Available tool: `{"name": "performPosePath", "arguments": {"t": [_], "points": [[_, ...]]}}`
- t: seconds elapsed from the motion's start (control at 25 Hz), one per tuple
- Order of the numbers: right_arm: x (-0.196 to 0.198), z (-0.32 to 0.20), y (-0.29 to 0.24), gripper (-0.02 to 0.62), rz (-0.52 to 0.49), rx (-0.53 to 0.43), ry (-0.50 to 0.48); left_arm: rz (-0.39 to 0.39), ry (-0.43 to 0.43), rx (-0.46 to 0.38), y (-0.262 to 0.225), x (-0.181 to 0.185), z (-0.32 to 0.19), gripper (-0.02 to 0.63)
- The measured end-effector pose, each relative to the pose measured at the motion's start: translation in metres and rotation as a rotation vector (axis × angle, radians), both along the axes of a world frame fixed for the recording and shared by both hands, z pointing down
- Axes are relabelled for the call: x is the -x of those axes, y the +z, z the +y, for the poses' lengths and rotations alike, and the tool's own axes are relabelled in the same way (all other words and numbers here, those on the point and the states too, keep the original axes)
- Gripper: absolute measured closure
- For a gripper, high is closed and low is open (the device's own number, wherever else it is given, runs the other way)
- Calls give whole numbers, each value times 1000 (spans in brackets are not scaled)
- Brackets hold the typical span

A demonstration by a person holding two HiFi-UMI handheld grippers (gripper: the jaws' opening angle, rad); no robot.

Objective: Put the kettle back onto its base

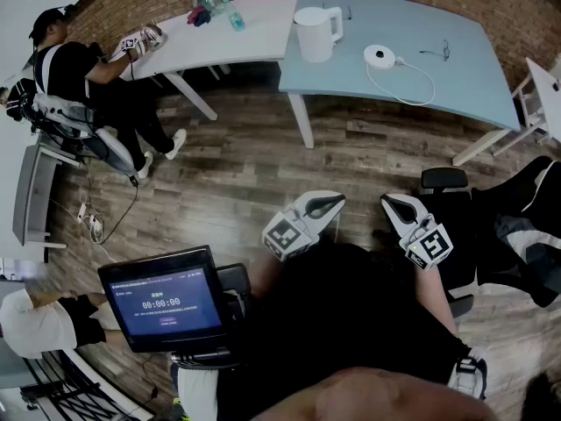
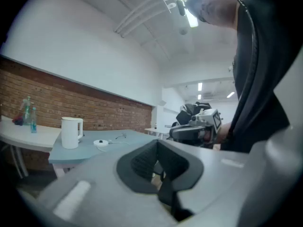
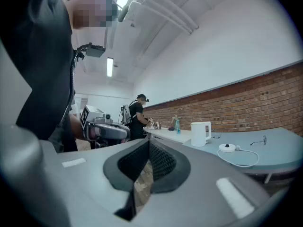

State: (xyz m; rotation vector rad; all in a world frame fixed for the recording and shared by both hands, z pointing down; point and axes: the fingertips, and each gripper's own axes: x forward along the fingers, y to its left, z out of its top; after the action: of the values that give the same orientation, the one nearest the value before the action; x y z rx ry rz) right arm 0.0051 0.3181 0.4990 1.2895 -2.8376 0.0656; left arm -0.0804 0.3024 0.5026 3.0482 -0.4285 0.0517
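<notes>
Left gripper [image 1: 330,207] and right gripper [image 1: 394,203]: both closed, nothing held, well apart from the kettle [image 1: 316,32].

Each gripper's own view shows its jaws together with only floor visible behind them, and each also catches the other gripper alongside. Only the head view shows the timer screen [image 1: 166,303] below the left gripper. The white kettle stands upright on the blue-grey table [image 1: 473,86], off its round base [image 1: 379,56], which lies near it to the right with its cord looped beside it.

Timer digits 00:00:00 in white on the blue monitor screen [image 1: 166,303], small print lines above and below it too fine to read
</notes>
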Motion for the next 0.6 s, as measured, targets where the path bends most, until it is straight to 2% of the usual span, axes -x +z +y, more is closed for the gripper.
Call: {"name": "performPosePath", "arguments": {"t": [0.36, 0.6], "points": [[15, -6, 4, 592, 0, 5, -38, 11, -37, -13, -4, 13, -3, 606], [22, -14, -8, 592, -52, -17, -84, 6, -46, -16, -5, 13, -5, 606]]}}
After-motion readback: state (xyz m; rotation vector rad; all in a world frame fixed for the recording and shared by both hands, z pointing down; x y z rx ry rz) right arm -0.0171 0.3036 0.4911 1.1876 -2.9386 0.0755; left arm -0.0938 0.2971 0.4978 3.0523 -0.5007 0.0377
